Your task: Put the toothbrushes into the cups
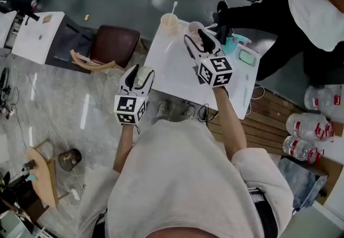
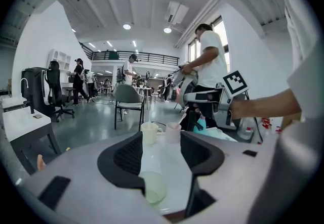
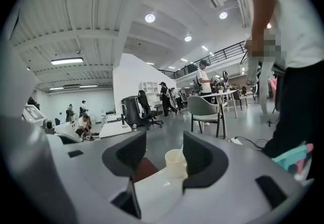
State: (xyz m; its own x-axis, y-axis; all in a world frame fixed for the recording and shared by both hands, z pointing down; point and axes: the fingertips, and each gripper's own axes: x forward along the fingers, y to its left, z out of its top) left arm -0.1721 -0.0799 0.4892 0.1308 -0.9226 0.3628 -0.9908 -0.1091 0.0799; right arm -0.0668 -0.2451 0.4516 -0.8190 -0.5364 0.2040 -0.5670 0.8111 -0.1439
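Writing: nothing legible; square markers on both tool cubes; red labels on the bottles (image 1: pixel 307 134) past the table's (image 1: pixel 173 73) right edge, print too small to read.
Left tool (image 1: pixel 141 70): released, jaws apart, empty, at the near left corner.
Right tool (image 1: pixel 198 38): released, jaws apart, empty, over the far half.
Cream cup (image 1: pixel 169 22): far left corner, toothbrush (image 1: pixel 174 8) standing in it.
Pink cup (image 2: pixel 173 132): just beside it, a brush leaning inside.
Green toothbrush (image 1: pixel 246 89): flat near the right edge.
Open room: bare near-left surface; brown chair (image 1: pixel 114 44) beside the left edge.
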